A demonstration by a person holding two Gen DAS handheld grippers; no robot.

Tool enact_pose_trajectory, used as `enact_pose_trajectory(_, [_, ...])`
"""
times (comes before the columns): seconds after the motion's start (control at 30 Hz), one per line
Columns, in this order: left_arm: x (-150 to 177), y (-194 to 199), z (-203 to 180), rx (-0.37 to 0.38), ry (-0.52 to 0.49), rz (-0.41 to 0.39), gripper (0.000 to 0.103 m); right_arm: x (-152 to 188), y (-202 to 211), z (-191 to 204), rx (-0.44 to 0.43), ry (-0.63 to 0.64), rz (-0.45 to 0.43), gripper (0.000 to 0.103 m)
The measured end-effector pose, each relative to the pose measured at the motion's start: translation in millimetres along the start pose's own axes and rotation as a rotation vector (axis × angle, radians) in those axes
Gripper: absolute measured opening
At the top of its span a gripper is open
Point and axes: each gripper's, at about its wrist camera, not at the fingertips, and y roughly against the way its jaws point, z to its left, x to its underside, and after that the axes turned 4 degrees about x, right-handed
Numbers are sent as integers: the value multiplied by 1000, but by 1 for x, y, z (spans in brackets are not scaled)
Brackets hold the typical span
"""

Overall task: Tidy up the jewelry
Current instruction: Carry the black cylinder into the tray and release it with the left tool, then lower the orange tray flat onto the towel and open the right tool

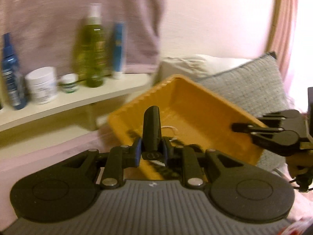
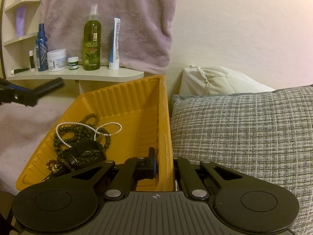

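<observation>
Pale wall, mauve towel (image 2: 109,25) hanging behind a shelf (image 2: 78,75) of toiletry bottles. Left gripper (image 1: 151,146): fingers (image 1: 137,152) pinching a black oblong object (image 1: 151,129), which stands upright between them; what it is I cannot tell. Right gripper (image 2: 164,168): fingers (image 2: 150,168) pressed together on the side wall of the yellow tray (image 2: 127,98), one finger inside, the other hidden outside. Inside the tray, toward its near left: dark bead necklaces (image 2: 78,137), with a thin pearl strand (image 2: 93,131) looped on top of them. Grey woven pillow (image 2: 244,137) touching the tray's right side, white pillow (image 2: 215,80) behind.
</observation>
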Motion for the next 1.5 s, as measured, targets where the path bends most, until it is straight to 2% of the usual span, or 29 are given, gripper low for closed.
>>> enact_pose_trajectory(0.17, [0,-20,-24,57,-28,45,20,1,0,0,-1,-2,-1,3])
enact_pose_trajectory(0.43, [4,-43,-39,81,-22,85,20,3,-1,0,-7,-19,-2,3])
enact_pose_trajectory(0.53, [2,-49,-40,84,-14,93,26,4,-1,-1,-8,-25,-1,3])
enact_pose_trajectory(0.63, [2,-44,-38,60,-14,73,26,5,0,-2,-10,-32,-1,3])
enact_pose_trajectory(0.93, [12,4,-5,-98,56,-8,33,11,-5,-14,-37,-96,13,3])
enact_pose_trajectory(1.17, [35,32,19,-205,137,-16,33,20,-12,-28,-75,-178,23,3])
enact_pose_trajectory(1.4, [52,47,28,-260,205,-4,33,26,-25,-41,-106,-232,43,3])
enact_pose_trajectory(1.5, [57,50,26,-267,211,0,41,29,-26,-41,-101,-233,46,4])
